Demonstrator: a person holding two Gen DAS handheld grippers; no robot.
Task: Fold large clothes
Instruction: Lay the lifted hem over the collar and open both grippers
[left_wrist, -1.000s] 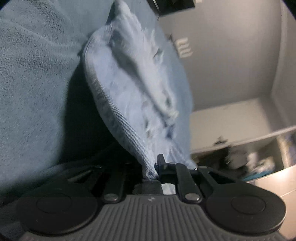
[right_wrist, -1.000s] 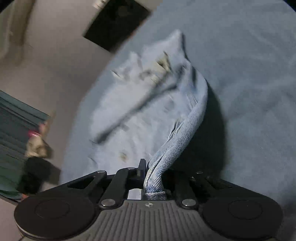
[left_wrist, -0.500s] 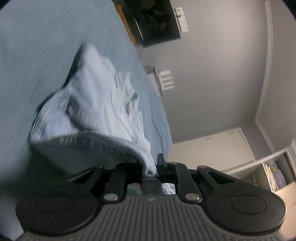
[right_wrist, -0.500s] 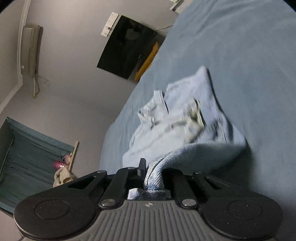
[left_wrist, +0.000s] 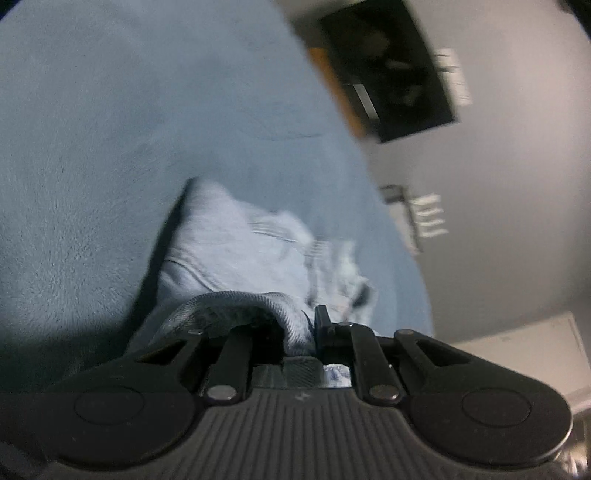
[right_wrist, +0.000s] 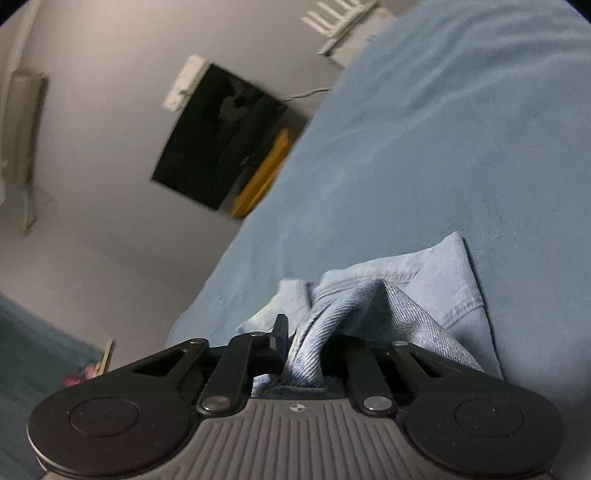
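Note:
A light-blue denim garment (left_wrist: 236, 251) lies bunched on the blue fleece bed cover (left_wrist: 110, 147). My left gripper (left_wrist: 299, 328) is shut on a thick hemmed edge of it, which curls back over the left finger. In the right wrist view the same denim garment (right_wrist: 436, 280) rests on the bed cover (right_wrist: 443, 147), with a twisted fold running up between the jaws of my right gripper (right_wrist: 306, 343). Those jaws are opening, and the denim still fills the gap between them. The right finger is hidden under cloth.
A black screen (left_wrist: 388, 70) hangs on the grey wall beyond the bed, also visible as the black screen (right_wrist: 218, 140) with an orange board (right_wrist: 262, 177) below it. A white rack (left_wrist: 428, 216) stands near the bed's edge. A pale cabinet (left_wrist: 517, 350) is at lower right.
Both grippers swept across the bed with the denim edge, folding it over the rest. The garment now sits low and close to the fingers, and both views swung toward the screen wall.

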